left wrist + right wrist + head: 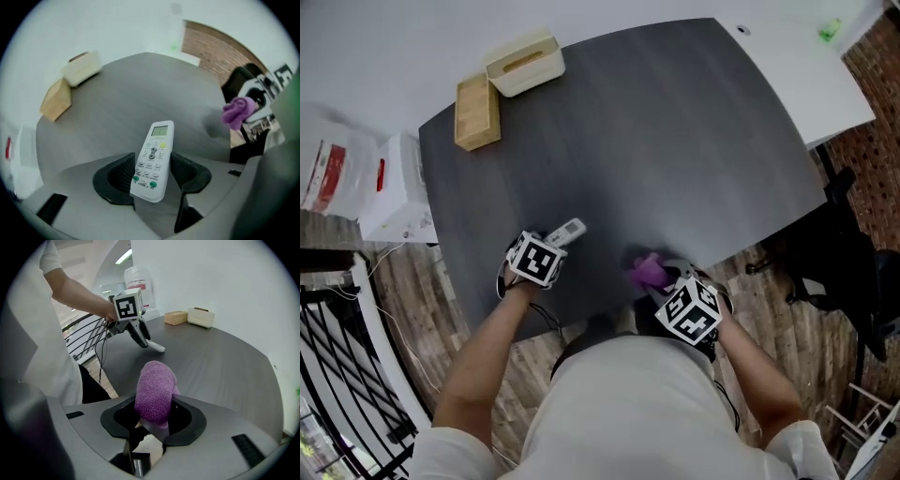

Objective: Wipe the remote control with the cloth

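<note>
Remote control (568, 231) half-hidden under left hand-held gripper (551, 242)

left gripper (151, 174) clamped, right gripper (154, 414) clamped

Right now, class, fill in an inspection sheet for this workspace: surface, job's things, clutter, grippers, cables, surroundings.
Surface: dark grey table.
Job's things: remote control, buttons facing the left gripper view's camera; purple cloth, bunched up.
Clutter: wooden block and cream box, side by side at the table's far left corner.
Grippers: left hand-held gripper shut on the remote control; right hand-held gripper shut on the purple cloth.
Cables: black cables hang from the left hand-held gripper.
Surroundings: wood-pattern floor, brick wall, black railing.
</note>
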### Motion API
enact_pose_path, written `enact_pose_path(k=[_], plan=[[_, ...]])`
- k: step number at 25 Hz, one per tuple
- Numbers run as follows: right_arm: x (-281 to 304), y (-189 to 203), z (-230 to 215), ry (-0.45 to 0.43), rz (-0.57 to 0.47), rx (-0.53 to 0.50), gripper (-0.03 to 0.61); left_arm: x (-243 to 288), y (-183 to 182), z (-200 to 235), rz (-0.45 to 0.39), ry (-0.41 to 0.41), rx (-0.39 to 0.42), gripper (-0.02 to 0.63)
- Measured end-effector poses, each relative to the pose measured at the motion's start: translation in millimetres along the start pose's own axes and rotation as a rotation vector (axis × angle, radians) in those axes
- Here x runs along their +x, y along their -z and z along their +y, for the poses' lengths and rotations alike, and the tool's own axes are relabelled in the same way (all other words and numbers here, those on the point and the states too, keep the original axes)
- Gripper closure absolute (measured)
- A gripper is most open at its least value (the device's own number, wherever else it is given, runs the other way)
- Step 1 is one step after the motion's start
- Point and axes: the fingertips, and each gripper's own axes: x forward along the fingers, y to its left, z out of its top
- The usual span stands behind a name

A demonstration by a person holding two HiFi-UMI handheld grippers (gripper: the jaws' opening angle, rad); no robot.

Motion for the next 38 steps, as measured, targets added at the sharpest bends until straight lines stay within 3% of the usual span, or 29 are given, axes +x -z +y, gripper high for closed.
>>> enact_pose_path(k=[3, 6, 10, 14, 24, 31, 38], plan=[[5.3, -11.3, 0.6, -0.027, 0.004, -0.047, 0.437, -6.7, 20.7, 33.1, -0.035, -0.071, -0.288, 0.377], [9.6, -19.3, 1.4, -0.053, 0.009, -0.088, 0.437, -12.8, 42.5, 62.2, -0.067, -0.143, -0.516, 0.379], [13.4, -22.0, 1.2, -0.081, 0.024, -0.135, 0.437, -19.2, 68.2, 94.1, -0.099, -0.245, -0.714, 0.382], [14.8, -24.0, 0.1, -0.097, 0.034, -0.159, 0.437, -18.7, 85.4, 110.8, -0.111, -0.303, -0.839, 0.382], [15.4, -15.2, -9.5, -0.11, 0.038, -0.146, 0.437, -3.9, 71.7, 100.0, -0.138, -0.285, -0.936, 0.382], [17.2, -12.3, -18.3, -0.114, 0.025, -0.109, 0.437, -5.8, 50.6, 92.5, -0.222, -0.241, -0.916, 0.381], [17.8, -14.9, -29.3, -0.105, 0.0, -0.036, 0.437, -2.8, 46.0, 82.9, -0.237, -0.187, -0.902, 0.382]])
